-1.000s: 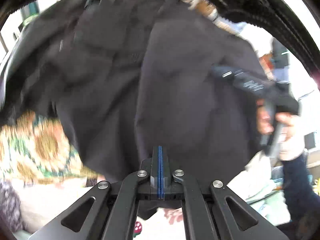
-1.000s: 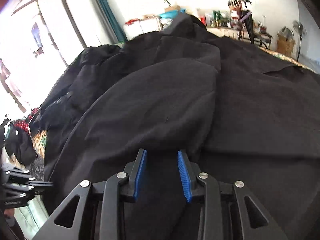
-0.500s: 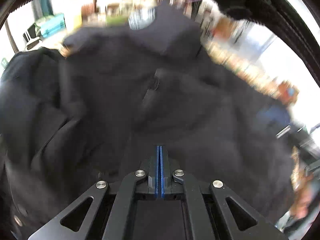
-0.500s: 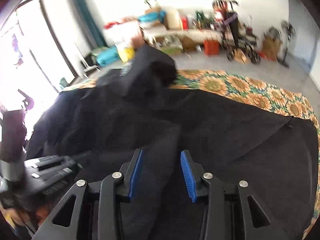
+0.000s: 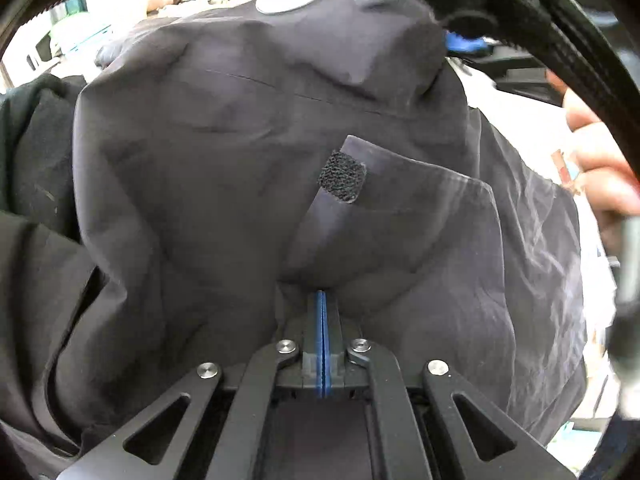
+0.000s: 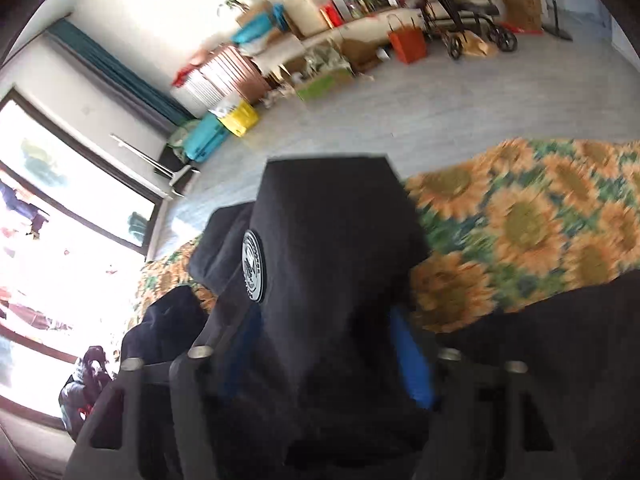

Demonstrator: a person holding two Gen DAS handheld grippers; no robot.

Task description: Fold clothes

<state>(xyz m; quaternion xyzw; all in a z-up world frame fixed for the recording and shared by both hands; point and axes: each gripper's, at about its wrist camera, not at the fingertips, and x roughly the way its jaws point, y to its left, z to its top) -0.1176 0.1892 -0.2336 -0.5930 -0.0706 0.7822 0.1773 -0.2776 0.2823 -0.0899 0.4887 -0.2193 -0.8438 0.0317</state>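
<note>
1. Jacket (image 5: pixel 224 168): dark, thin shell cloth, soft and probably slick; my left gripper (image 5: pixel 322 320) has its jaws pressed together on a fold near the velcro tab (image 5: pixel 343 176).
2. It drapes over my right gripper (image 6: pixel 320 360), jaws apart, cloth bunched between, above the sunflower sheet (image 6: pixel 520 232).
3. I'd grip seams, not smooth panels.

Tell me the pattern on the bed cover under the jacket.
Orange sunflowers on green, on the bed cover; clearest in the right wrist view.

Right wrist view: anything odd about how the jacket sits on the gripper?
Yes. The black jacket is draped over the right gripper, covering its blue pads, so whether it grips fabric cannot be told.
</note>
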